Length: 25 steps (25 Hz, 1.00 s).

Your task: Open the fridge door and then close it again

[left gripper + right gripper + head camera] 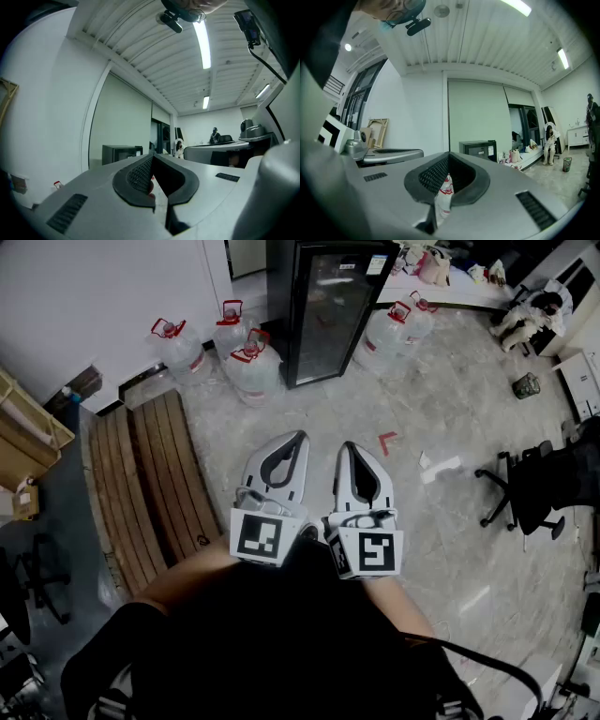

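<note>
The fridge (333, 306) is a black cabinet with a glass door, standing shut at the far side of the floor. It shows small in the left gripper view (119, 152) and the right gripper view (478, 149). My left gripper (297, 437) and right gripper (345, 447) are held side by side close to my body, level and aimed toward the fridge, well short of it. Both are shut with nothing between the jaws: the tips meet in the left gripper view (152, 158) and the right gripper view (449, 154).
Several large water jugs with red caps stand on both sides of the fridge, left (248, 367) and right (389, 334). Wooden planks (141, 484) lie at the left. A black office chair (530, 488) stands at the right. A red mark (386, 440) is on the floor.
</note>
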### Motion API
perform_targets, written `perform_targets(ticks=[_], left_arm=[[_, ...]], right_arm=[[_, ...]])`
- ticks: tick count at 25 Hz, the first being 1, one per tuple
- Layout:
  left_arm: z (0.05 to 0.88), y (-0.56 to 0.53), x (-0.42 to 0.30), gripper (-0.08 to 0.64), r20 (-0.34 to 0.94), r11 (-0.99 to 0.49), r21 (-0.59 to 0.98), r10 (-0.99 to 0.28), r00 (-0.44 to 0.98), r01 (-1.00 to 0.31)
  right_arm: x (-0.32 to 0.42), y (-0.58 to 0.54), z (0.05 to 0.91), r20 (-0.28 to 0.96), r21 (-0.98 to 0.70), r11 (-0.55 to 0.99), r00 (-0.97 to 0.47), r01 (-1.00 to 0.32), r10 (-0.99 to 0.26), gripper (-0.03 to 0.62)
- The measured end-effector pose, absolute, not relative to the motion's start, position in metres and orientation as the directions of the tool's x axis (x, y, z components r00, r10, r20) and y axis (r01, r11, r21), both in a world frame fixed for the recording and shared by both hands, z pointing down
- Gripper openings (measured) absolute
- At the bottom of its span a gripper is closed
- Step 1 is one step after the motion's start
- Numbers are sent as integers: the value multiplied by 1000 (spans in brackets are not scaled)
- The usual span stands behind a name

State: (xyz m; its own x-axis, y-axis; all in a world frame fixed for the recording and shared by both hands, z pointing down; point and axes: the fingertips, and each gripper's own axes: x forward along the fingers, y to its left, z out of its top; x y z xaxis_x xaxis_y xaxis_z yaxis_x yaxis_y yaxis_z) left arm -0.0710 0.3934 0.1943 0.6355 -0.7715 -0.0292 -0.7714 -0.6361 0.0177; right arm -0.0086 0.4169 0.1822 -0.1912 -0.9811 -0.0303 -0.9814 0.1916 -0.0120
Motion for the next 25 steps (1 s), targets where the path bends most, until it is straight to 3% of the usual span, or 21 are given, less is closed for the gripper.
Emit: perform_targets(ticks=[16, 21, 25], left_arm=[[190, 375, -20, 0, -38, -589, -20, -807, 589, -808], [202, 363, -9, 0, -10, -549, -17, -836, 549, -836], [215, 344, 3, 0, 34, -549, -51, -836, 548, -834]], right_arm=[[41, 412, 192, 14, -42, 230, -231, -972, -973, 15], [59, 397, 191, -52, -72, 286, -283, -956, -958, 15], [82, 375, 199, -27, -91, 281, -280, -955, -960, 15]])
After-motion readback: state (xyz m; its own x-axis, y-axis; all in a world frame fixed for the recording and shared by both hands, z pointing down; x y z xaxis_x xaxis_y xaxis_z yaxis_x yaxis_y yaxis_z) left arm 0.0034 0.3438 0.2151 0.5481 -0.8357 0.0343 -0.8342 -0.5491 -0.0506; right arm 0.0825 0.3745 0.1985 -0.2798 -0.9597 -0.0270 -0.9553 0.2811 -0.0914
